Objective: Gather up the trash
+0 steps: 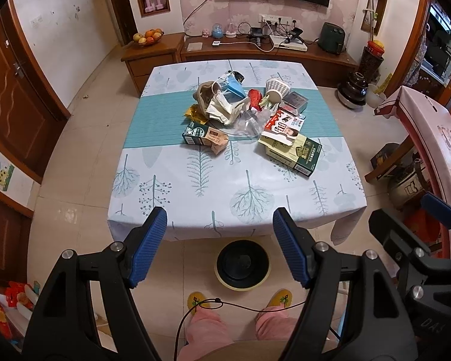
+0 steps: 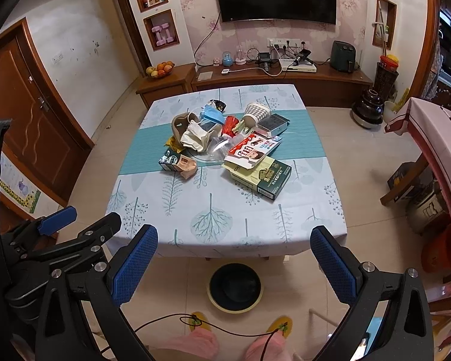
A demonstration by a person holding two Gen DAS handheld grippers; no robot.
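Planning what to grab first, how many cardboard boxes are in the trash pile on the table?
3 visible: a dark-green carton front left, a large cream-and-green box front right, a red-and-white chocolate box atop it. More may be hidden.

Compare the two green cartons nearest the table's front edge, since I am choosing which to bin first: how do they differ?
The small dark green and tan drink carton is crushed at one end; the flat pale yellow and dark green box keeps its shape. The carton is smaller, the box wider and flatter. The carton lies left of the pile with nothing on top; the box lies right, under a red and white chocolate wrapper. Both lie flat on the tree-print tablecloth.
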